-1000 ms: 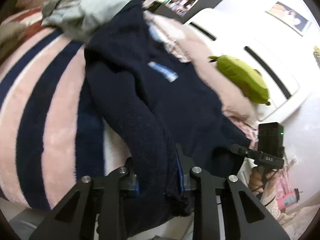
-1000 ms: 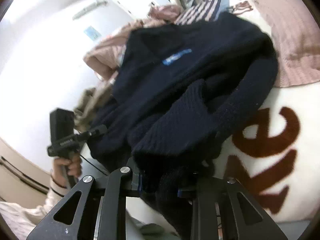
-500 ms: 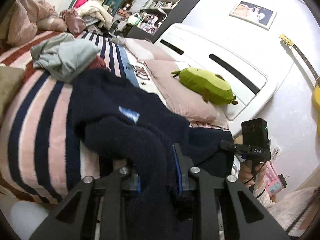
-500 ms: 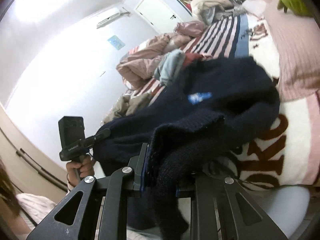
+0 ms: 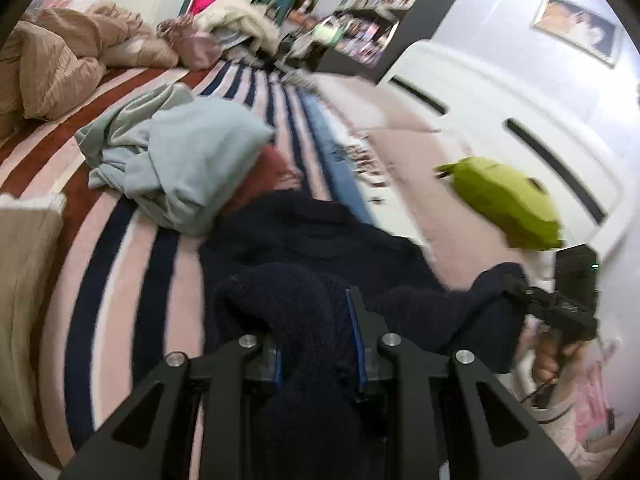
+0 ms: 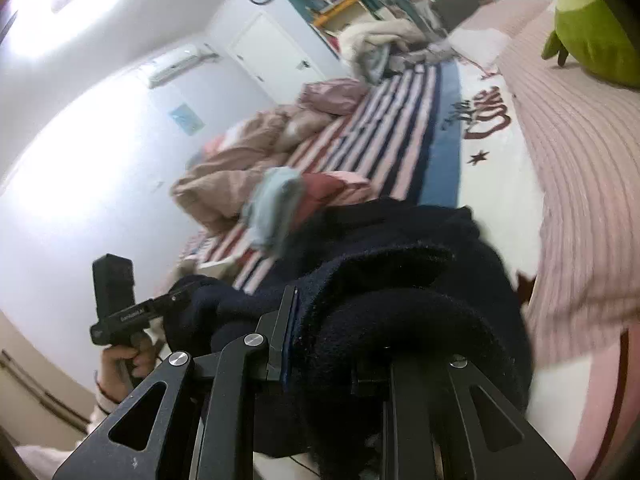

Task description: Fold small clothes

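A dark navy fleece garment (image 5: 320,240) lies bunched on the striped bed cover (image 5: 100,280), its near edge lifted. My left gripper (image 5: 316,344) is shut on one thick fold of that edge. My right gripper (image 6: 332,344) is shut on another fold of the navy garment (image 6: 400,280), which drapes over its right finger and hides it. Each view shows the other gripper, held in a hand: the right gripper (image 5: 560,312) at the right edge of the left wrist view, the left gripper (image 6: 132,312) at the lower left of the right wrist view, with cloth stretched between them.
A light blue garment (image 5: 180,160) lies heaped over something red beyond the navy one. A crumpled beige duvet (image 5: 60,60) fills the far left. A pink ribbed pillow (image 6: 580,160) and a green plush toy (image 5: 504,204) sit by the white headboard (image 5: 520,112). Shelves stand behind.
Both grippers have risen and pulled back with the navy garment's edge, which has bunched toward me. More of the bed and room now shows; the blue label is out of sight.
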`<state>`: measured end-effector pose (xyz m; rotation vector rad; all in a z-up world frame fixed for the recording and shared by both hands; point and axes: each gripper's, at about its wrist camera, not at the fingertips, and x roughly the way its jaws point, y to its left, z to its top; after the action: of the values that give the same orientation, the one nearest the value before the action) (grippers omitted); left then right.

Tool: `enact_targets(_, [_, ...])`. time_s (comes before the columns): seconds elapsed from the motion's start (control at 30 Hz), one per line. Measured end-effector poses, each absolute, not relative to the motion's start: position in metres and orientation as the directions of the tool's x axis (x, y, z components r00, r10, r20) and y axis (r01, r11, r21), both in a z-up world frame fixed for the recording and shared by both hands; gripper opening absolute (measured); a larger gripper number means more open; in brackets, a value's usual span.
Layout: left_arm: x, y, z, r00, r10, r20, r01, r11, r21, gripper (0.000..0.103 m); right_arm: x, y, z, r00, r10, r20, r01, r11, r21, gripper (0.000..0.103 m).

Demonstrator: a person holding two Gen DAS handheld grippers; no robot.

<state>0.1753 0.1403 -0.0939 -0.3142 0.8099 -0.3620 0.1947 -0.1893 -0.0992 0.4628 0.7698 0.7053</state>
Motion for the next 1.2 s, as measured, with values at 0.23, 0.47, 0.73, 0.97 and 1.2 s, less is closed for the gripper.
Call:
enact_targets(0.23, [0.252, 0.138, -0.145, 0.539, -0.404, -0.739, 0.146, 0.909, -0.39, 0.026, 0.256, -0.178, -0.143, 0.448, 0.605, -0.658, -0.342, 0.796, 0.499, 0.015])
enact_targets(0.47, [0.268, 0.131, -0.163, 0.48, -0.384, -0.789, 0.115, 0.919, -0.377, 0.028, 0.266, -0.183, -0.174, 0.401, 0.622, -0.672, -0.343, 0.783, 0.519, 0.018])
enact_targets(0.73, [0.243, 0.13, -0.137, 0.494, -0.422, -0.76, 0.146, 0.902, -0.406, 0.06, 0.24, -0.182, -0.156, 0.42, 0.616, -0.666, -0.394, 0.786, 0.478, 0.043])
enact_targets(0.97, [0.19, 0.13, -0.098, 0.547, -0.399, -0.735, 0.203, 0.916, -0.347, 0.077, 0.197, -0.196, -0.133, 0.464, 0.588, -0.663, -0.431, 0.804, 0.41, 0.062])
enact_targets(1.2, [0.136, 0.153, -0.065, 0.614, -0.399, -0.681, 0.217, 0.915, -0.34, 0.084, 0.16, -0.213, -0.115, 0.511, 0.523, -0.682, -0.432, 0.842, 0.323, 0.063])
